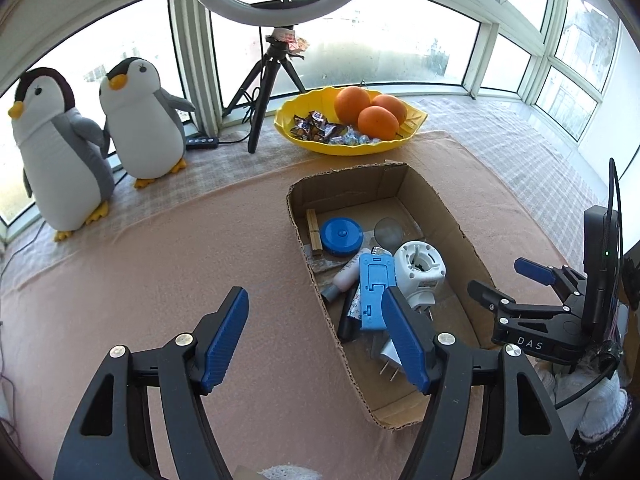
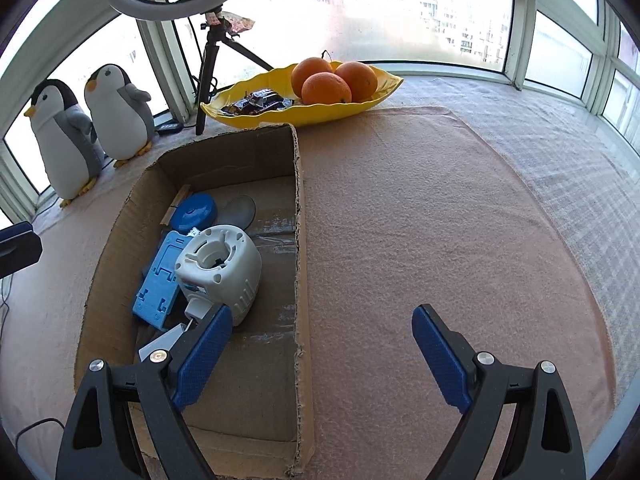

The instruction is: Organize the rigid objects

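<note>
The shallow brown cardboard box (image 1: 452, 216) sits on the peach felt mat (image 1: 200, 248) that covers the worktop, and the rigid objects are already gathered inside it: a round blue plastic case (image 1: 342, 237), a small bundle of wooden sticks (image 1: 313, 227), a grey round lens-like disc (image 1: 389, 232), a white moulded plastic appliance base (image 1: 420, 270), a flat blue plastic bracket (image 1: 374, 292) leaning across a pale tube with a grey cap (image 1: 344, 278), and a white plug adapter (image 1: 386, 354) with its prongs showing. No loose item lies on the mat in either view, so the sorting looks close to finished.

The left gripper (image 1: 316, 340) hangs over the near left wall of the box with its blue fingers (image 1: 226, 336) spread wide and nothing between them. The right gripper (image 2: 322, 354) is likewise wide open and empty, straddling the right wall of the box, one finger over the inside and the other over the mat.

The risks from here, as I judge them: the pile is loose and stacked, so a finger dipping in could tip the blue bracket off the tube or roll the white base onto the adapter. The box walls are low and ragged, and a finger catching the rim could drag the whole box across the mat toward the yellow leaf-shaped fruit bowl (image 1: 408, 128) just behind it. The two grippers are also close, so they could clash over the box
</note>
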Action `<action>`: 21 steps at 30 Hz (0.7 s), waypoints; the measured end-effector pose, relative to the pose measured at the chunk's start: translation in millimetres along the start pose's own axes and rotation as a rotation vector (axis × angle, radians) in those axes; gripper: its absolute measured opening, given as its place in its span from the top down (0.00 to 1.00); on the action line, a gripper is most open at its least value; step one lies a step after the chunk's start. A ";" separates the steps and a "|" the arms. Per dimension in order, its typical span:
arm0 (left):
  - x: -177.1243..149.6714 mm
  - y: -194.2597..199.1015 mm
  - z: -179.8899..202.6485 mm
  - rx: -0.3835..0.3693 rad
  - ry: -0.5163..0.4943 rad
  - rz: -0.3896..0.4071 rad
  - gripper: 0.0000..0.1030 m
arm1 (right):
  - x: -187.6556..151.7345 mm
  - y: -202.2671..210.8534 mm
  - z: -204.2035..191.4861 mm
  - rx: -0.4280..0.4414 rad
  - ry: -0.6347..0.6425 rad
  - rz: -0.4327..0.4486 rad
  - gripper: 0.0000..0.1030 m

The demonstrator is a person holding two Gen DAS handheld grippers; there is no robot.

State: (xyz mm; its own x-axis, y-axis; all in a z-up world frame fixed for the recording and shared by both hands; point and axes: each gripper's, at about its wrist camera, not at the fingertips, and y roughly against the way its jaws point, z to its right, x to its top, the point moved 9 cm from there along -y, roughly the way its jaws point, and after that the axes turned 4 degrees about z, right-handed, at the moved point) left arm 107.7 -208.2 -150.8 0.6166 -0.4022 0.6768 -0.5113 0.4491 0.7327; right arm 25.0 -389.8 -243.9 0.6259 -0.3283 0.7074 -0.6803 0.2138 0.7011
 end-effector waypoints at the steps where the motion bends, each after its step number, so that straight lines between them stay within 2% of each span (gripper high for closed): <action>1: 0.1 5.6 -1.8 0.005 0.008 0.011 0.31 | 1.9 5.9 -1.0 -0.001 0.003 0.011 0.14; 11: 0.9 57.3 -8.9 0.061 0.036 0.111 0.30 | 24.1 71.0 -34.1 0.028 0.078 0.126 0.14; 13: -0.7 63.4 -8.2 0.062 0.047 0.120 0.22 | 27.7 83.1 -40.6 0.040 0.086 0.147 0.14; 21: -6.3 74.1 -8.2 0.085 0.055 0.131 0.22 | 34.4 113.8 -60.0 0.059 0.117 0.193 0.14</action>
State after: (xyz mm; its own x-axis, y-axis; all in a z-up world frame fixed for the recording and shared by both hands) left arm 70.8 -165.8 -101.3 0.5716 -0.2996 0.7639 -0.6369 0.4249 0.6433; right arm -8.0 -321.6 -134.4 0.5200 -0.1766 0.8357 -0.8105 0.2067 0.5480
